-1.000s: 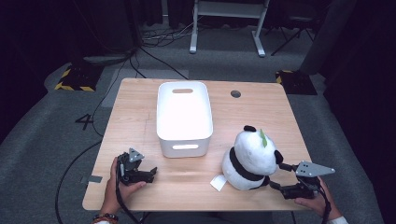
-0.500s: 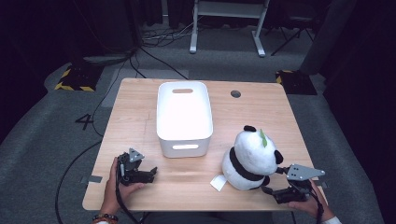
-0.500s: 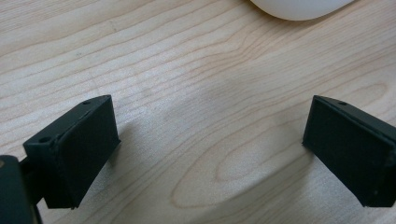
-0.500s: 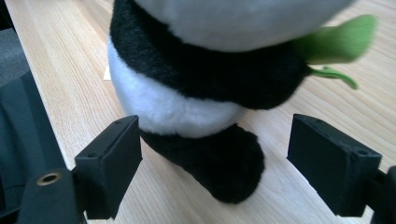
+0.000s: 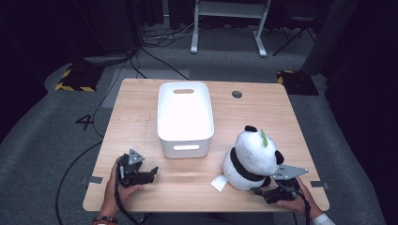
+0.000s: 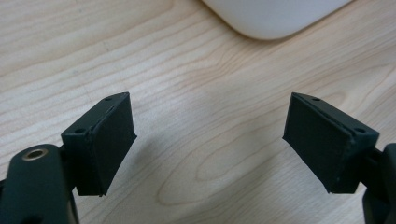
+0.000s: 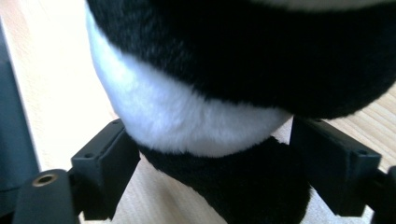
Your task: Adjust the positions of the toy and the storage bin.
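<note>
Panda [image 5: 253,157] upright on surface [image 5: 141,117], front-right, just right of white bin [image 5: 185,117], paper tag at base. Right tool [image 5: 261,191] low at panda's near side; jaws straddle a black limb [image 7: 243,186], pads at fur, grip can't tell. Left tool [image 5: 152,172] w/ jaws just been closing, still apart, nothing between, over bare wood near bin's front corner.
</note>
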Available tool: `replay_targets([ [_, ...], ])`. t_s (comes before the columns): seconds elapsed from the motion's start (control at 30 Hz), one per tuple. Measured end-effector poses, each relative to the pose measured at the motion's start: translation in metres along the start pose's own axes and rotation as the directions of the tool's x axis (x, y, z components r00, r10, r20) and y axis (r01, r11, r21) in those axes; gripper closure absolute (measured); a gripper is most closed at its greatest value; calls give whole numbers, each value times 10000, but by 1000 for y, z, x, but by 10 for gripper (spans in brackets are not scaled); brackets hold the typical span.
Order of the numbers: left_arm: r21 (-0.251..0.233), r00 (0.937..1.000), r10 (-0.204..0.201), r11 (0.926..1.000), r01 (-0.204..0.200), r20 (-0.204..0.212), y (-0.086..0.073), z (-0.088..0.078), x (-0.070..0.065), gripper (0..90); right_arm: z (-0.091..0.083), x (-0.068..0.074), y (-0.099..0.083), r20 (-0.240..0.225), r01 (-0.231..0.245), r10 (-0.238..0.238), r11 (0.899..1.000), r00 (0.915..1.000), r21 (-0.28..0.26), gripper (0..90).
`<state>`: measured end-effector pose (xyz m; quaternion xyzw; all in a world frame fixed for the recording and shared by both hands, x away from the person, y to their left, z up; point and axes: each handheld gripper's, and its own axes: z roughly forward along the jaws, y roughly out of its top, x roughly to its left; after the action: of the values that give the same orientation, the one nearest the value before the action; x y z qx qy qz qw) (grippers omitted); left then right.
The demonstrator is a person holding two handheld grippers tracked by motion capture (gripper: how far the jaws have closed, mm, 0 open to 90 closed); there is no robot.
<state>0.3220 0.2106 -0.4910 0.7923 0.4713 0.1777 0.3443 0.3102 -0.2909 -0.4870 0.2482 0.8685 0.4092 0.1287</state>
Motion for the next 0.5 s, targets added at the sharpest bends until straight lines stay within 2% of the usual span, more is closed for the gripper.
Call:
replay_targets([
  [0.2, -817, 9999, 35, 9966, -44, -113, 12, -13, -8, 171, 3, -2, -1, 43, 101, -101, 9999, 9999, 1, 286],
  [0.33, -1316, 9999, -38, 9913, 19, -144, 22, -21, -11, 172, 4, -5, -1, 40, 23, -23, 10000, 10000, -22, 299],
  [0.43, -1750, 9999, -69, 9846, 52, -90, 29, -27, -14, 172, 5, -6, -1, 67, -7, 7, 10000, 10000, -21, 301],
  [0.5, -1861, 9999, 14, 9825, -42, -151, 34, -28, -17, 170, 6, -7, -1, 65, 46, -46, 10000, 10000, 17, 303],
])
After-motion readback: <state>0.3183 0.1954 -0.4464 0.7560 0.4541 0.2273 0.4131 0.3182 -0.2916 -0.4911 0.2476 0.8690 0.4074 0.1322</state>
